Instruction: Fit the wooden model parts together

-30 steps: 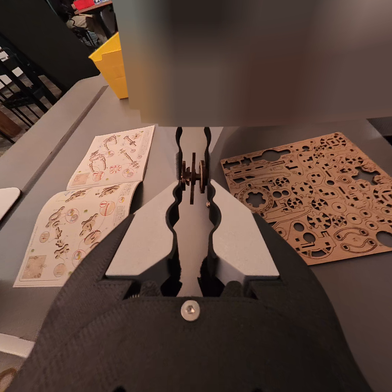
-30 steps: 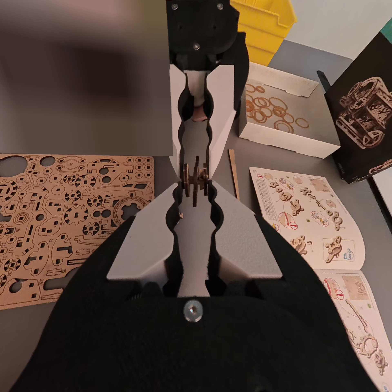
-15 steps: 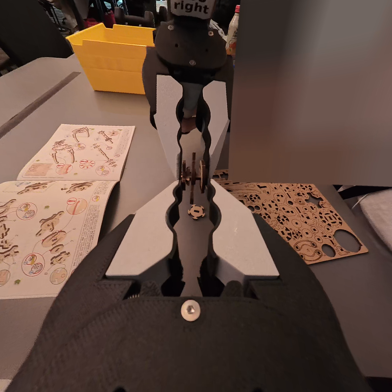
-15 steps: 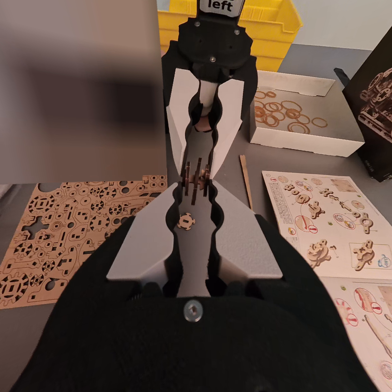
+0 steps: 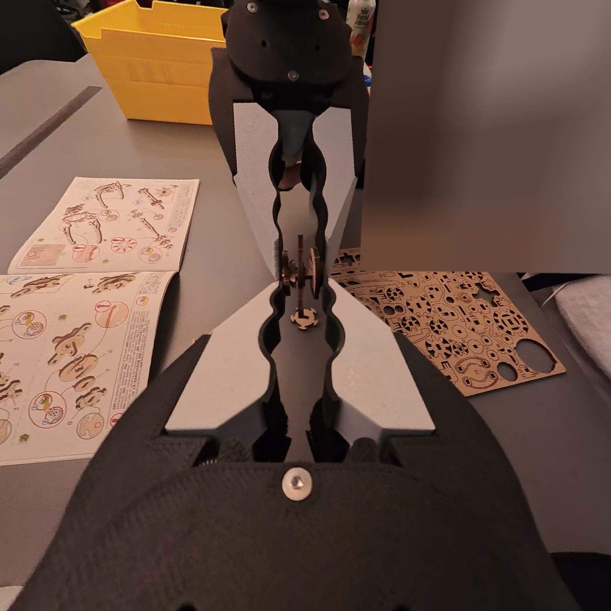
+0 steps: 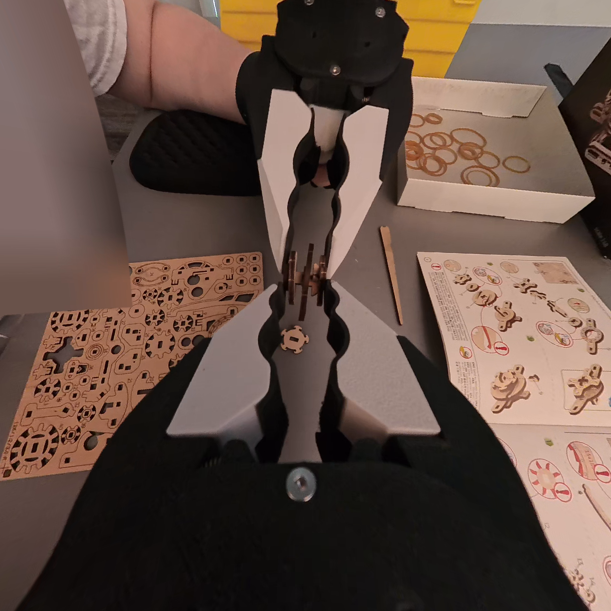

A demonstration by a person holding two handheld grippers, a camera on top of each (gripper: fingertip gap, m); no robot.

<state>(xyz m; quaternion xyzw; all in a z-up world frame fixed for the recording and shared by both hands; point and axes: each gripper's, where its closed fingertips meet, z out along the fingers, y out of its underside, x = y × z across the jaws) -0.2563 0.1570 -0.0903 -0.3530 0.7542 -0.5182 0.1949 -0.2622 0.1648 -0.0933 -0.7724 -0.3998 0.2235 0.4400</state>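
A small wooden assembly (image 5: 314, 271), an axle with three discs, hangs above the table between both grippers, which face each other tip to tip. My left gripper (image 5: 301, 287) is shut on its outer discs. My right gripper (image 6: 305, 291) is shut on the same assembly (image 6: 291, 277) from the opposite side. Each gripper also shows in the other's view: the right one (image 5: 300, 256) and the left one (image 6: 305, 261). A loose small wooden gear (image 5: 304, 318) lies flat on the table just below the tips; it also shows in the right wrist view (image 6: 294, 339).
A laser-cut wooden part sheet (image 5: 456, 327) (image 6: 99, 363) and an open instruction booklet (image 5: 82, 314) (image 6: 529, 330) flank the grippers. A wooden stick (image 6: 391, 274), a white box of rubber bands (image 6: 496, 198), a yellow bin (image 5: 155, 62), a black pad (image 6: 195, 155) and a person's arm (image 6: 185, 66) are around. The tips of both grippers are at nearly the same place. The loose small wooden gear (image 5: 304, 318) is about 7 cm from both grippers' fingertips. Seen from the right wrist view (image 6: 294, 337) as well.
Both grippers have swung to a flatter angle while still clamped on the assembly, so each sees more of the other. The loose gear on the table has come into clear view below them.
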